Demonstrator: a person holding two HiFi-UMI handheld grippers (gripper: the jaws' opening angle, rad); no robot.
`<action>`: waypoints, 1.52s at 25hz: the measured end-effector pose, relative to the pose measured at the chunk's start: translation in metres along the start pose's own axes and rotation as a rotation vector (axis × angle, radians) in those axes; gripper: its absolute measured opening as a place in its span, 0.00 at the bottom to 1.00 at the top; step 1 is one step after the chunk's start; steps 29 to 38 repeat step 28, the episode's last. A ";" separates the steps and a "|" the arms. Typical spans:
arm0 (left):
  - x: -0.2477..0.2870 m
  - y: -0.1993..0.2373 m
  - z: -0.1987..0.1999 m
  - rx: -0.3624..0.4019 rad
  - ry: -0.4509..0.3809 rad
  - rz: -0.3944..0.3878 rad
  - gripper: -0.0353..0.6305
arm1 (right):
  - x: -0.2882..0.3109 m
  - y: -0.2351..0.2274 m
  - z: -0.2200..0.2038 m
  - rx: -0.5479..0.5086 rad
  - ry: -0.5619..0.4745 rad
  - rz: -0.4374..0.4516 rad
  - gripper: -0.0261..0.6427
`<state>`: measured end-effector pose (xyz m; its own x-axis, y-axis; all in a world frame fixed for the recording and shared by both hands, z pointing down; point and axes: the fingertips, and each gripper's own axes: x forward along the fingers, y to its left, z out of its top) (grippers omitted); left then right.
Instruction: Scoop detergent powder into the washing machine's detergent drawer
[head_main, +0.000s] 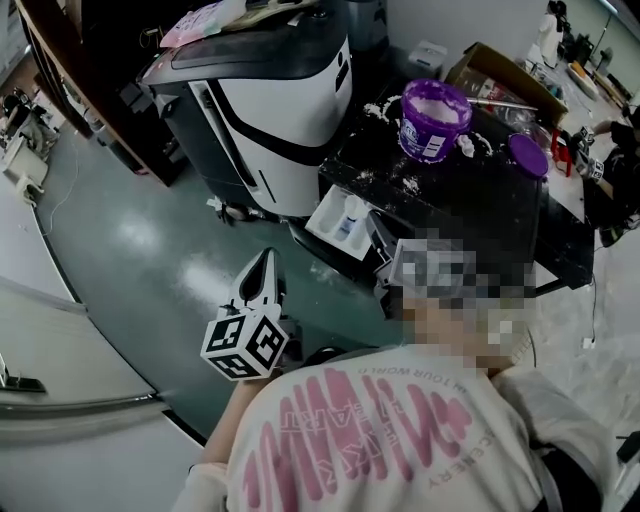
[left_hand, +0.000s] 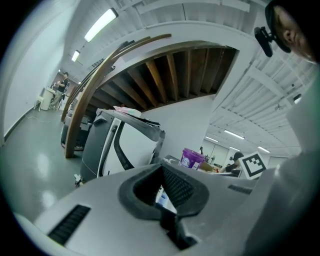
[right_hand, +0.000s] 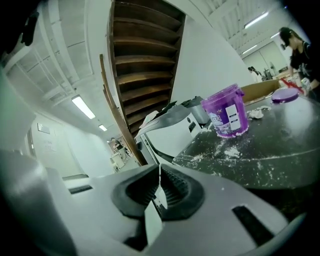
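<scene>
Risk: tub (head_main: 434, 120) could tip if nudged, more powder on tabletop (head_main: 470, 205) | left tongs (left_hand: 161, 170) clenched, empty | right tongs (right_hand: 159, 169) clenched on thin white strip (right_hand: 151, 220), may slip

— Tub (head_main: 435, 118)?
— Purple, upright, uncovered; white powder (head_main: 437, 100) inside, more spilt round it on black top (head_main: 500, 195).
— Lid (head_main: 527, 155)?
— Purple, flat, right of tub, apart.
— Drawer (head_main: 343, 218)?
— White, pulled out below top's front edge; blue part inside.
— Scoop?
— Perhaps the white strip (right_hand: 152, 220) pinched in right gripper (right_hand: 159, 169); cannot tell.
</scene>
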<state>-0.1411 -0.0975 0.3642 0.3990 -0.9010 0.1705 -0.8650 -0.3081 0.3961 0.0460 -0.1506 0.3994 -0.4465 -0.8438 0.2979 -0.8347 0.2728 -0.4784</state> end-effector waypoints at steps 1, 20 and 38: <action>0.000 -0.003 -0.002 0.004 0.005 -0.006 0.06 | -0.003 -0.001 0.000 -0.004 0.000 -0.002 0.05; -0.015 -0.036 -0.012 -0.012 -0.011 -0.053 0.06 | -0.042 -0.013 -0.006 -0.019 -0.004 -0.017 0.05; -0.025 -0.044 -0.013 -0.007 -0.010 -0.047 0.06 | -0.054 -0.009 -0.009 -0.033 0.002 -0.009 0.05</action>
